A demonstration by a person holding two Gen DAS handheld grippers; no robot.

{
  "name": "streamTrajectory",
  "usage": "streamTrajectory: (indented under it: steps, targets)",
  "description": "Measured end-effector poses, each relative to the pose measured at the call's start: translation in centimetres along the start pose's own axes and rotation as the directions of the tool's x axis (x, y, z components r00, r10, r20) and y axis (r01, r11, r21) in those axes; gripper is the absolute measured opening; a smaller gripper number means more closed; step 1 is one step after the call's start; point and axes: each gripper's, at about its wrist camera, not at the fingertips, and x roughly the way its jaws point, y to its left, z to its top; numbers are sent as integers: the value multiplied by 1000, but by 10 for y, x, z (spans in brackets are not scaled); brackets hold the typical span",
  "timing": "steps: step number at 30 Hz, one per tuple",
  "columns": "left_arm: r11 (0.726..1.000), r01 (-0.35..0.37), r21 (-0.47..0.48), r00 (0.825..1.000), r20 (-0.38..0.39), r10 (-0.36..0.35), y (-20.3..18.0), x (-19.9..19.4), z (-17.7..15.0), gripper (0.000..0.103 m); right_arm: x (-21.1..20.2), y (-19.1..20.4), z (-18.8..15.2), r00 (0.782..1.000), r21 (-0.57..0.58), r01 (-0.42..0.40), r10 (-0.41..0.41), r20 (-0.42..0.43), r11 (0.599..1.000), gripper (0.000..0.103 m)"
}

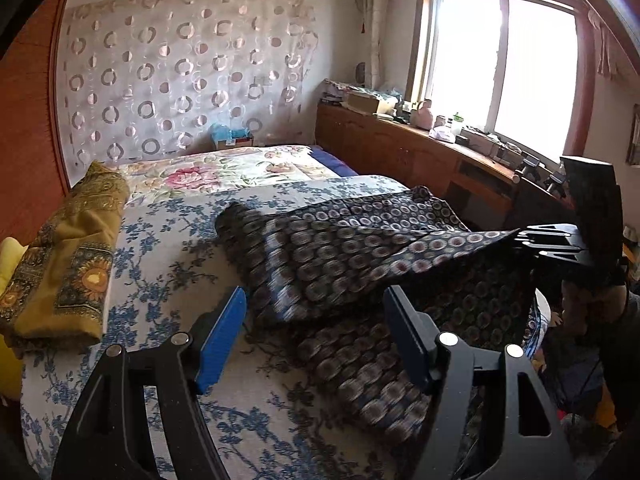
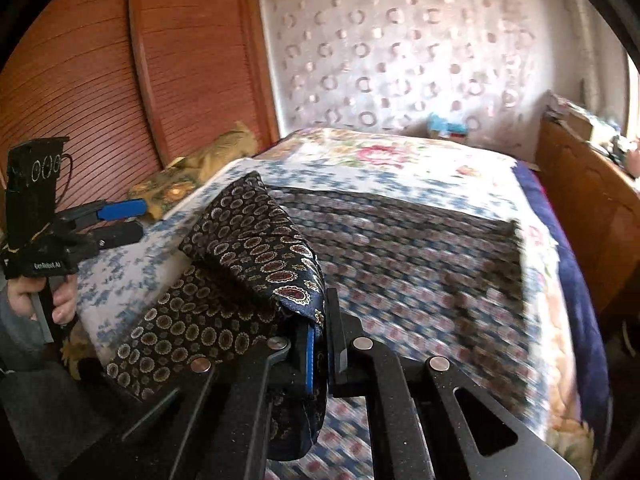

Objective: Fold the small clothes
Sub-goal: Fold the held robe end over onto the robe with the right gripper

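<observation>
So the dark patterned scarf (image 1: pixel 360 248) is spread across the blue-flowered bedsheet (image 1: pixel 160 248), with one corner lifted up off the bed. The right gripper (image 2: pixel 320 344) has that corner pinched tight, fingers closed on the fabric with cloth bunched over them. The left gripper (image 1: pixel 316 336) hovers over the near edge, blue pads (image 1: pixel 224 336) wide apart, holding nothing. A folded mustard cloth (image 1: pixel 64 264) sits by the wooden wardrobe (image 2: pixel 100 80).

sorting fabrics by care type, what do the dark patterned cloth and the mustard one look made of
Dark patterned cloth: thin, silky woven fabric, perhaps satin or polyester; slight sheen, drapes softly from the right gripper.
Mustard cloth: matte, heavier weave, maybe cotton; no shine, holds thick folds.
</observation>
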Motion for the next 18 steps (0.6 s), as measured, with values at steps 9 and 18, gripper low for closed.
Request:
streamTrajectory:
  steps: [9, 18]
  targets:
    - [1000, 11, 22, 1000, -18, -11, -15, 9, 4, 72, -30, -20, -30, 988, 59, 149, -146, -42, 987, 4]
    - [999, 26, 42, 999, -42, -25, -26, 17, 4, 72, -43, -20, -27, 978, 63, 198, -193, -79, 978, 4]
